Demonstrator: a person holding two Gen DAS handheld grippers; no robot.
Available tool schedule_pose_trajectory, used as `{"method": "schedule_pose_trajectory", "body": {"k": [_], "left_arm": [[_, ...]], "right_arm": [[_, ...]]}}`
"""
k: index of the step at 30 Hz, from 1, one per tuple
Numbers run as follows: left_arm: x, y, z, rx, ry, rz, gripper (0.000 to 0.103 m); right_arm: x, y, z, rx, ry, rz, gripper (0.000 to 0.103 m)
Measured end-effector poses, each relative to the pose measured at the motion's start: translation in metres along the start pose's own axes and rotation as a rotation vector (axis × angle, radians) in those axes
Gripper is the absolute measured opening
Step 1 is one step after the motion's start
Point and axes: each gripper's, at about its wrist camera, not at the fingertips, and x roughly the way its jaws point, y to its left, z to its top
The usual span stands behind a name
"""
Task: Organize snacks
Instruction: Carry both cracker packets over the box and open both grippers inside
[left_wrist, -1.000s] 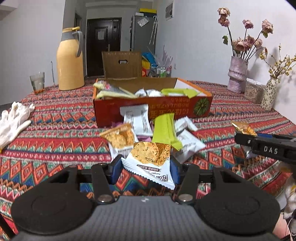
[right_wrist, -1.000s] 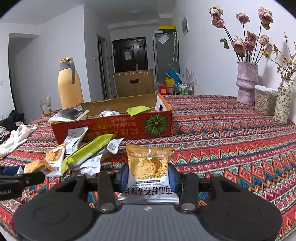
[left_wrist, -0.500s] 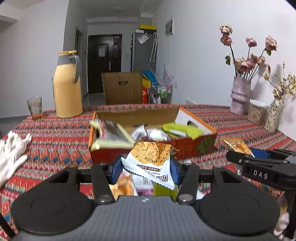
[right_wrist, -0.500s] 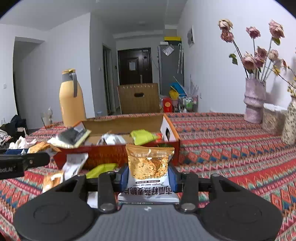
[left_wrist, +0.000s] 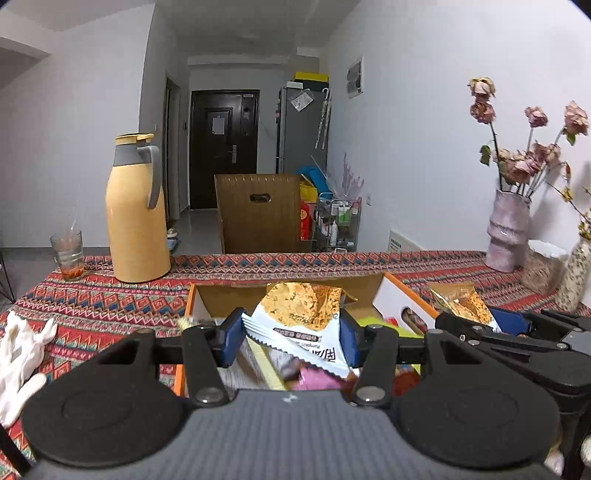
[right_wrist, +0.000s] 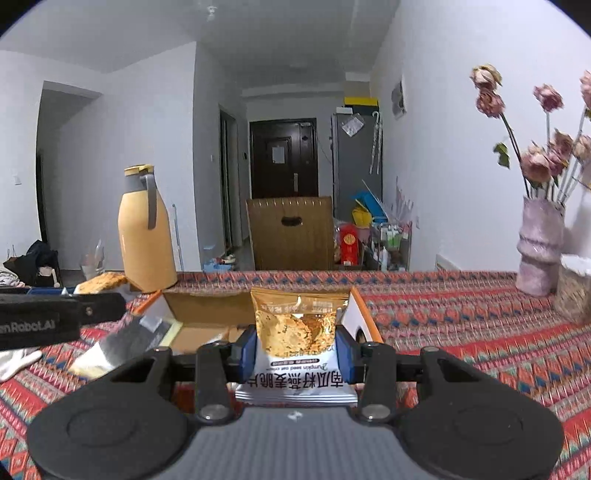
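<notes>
My left gripper (left_wrist: 290, 338) is shut on a white-and-gold crisp packet (left_wrist: 301, 321) and holds it over the open orange cardboard box (left_wrist: 400, 297), which holds other snack packets. My right gripper (right_wrist: 297, 349) is shut on a similar gold crisp packet (right_wrist: 297, 332) and holds it over the same box (right_wrist: 207, 314), near its right end. The right gripper also shows in the left wrist view (left_wrist: 480, 325), and the left gripper's arm shows at the left of the right wrist view (right_wrist: 55, 321).
A yellow thermos jug (left_wrist: 135, 218) and a glass (left_wrist: 68, 253) stand behind the box on the patterned tablecloth (right_wrist: 461, 325). White gloves (left_wrist: 22, 354) lie at the left. Vases with dried flowers (left_wrist: 508, 236) stand at the right. A wooden chair (left_wrist: 260, 212) is behind the table.
Both grippers have risen and moved forward with their packets, from low above the loose snacks in front of the box to over the open box.
</notes>
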Motion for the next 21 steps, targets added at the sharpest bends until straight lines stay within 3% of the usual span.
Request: {"method": "schedule_pose_trajectory", "body": {"k": [8,12,15,21], "left_arm": [[0.049,0.013,0.021,-0.066,-0.004,0.053,0.053],[0.07,0.021,0.01,-0.084,0.009,0.058,0.053],[0.086,0.028,0.003,-0.092,0.068,0.06,0.053],[0.085,0.033,-0.002,-0.102,0.07,0.056,0.053]], "right_arm": [[0.052,0.006,0.022,0.006,0.002,0.015,0.042],[0.066,0.005,0.008,0.041,-0.019,0.056,0.042],[0.075,0.006,0.0,0.02,0.022,0.044,0.042],[0.088,0.008,-0.011,0.015,0.081,0.01,0.043]]}}
